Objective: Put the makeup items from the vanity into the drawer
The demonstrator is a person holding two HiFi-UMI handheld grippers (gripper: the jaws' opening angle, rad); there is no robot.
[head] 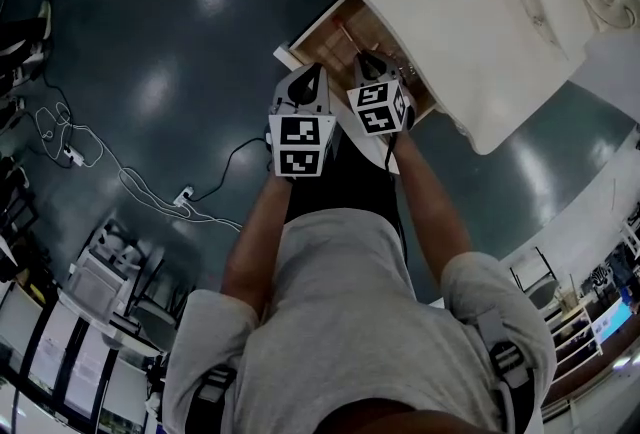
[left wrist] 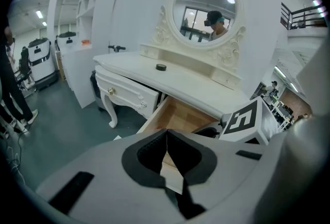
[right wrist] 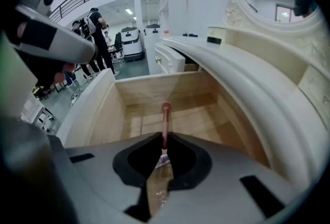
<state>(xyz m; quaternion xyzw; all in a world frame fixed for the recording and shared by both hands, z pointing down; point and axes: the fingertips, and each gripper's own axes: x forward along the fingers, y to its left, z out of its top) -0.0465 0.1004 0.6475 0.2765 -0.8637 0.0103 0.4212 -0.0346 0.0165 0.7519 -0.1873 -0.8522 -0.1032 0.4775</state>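
Observation:
The white vanity [head: 450, 12] has its wooden drawer [right wrist: 170, 86] pulled out. My right gripper [right wrist: 165, 144] hovers over the drawer, shut on a thin makeup brush [right wrist: 165, 117] whose reddish handle sticks out ahead of the jaws. In the head view the right gripper [head: 368, 62] sits above the drawer [head: 335, 30]. Beside it, my left gripper [left wrist: 166, 138] is shut with nothing in it, pointing toward the drawer [left wrist: 180, 114]. In the head view the left gripper [head: 308, 77] is just left of the right one. A small dark round item [left wrist: 161, 67] lies on the vanity top, and a small jar [right wrist: 216, 35] stands there too.
A round mirror [left wrist: 206, 9] rises at the back of the vanity. A closed side drawer with a knob [left wrist: 126, 95] is left of the open one. Cables [head: 120, 172] trail over the dark floor. People and machines stand far off [right wrist: 98, 37].

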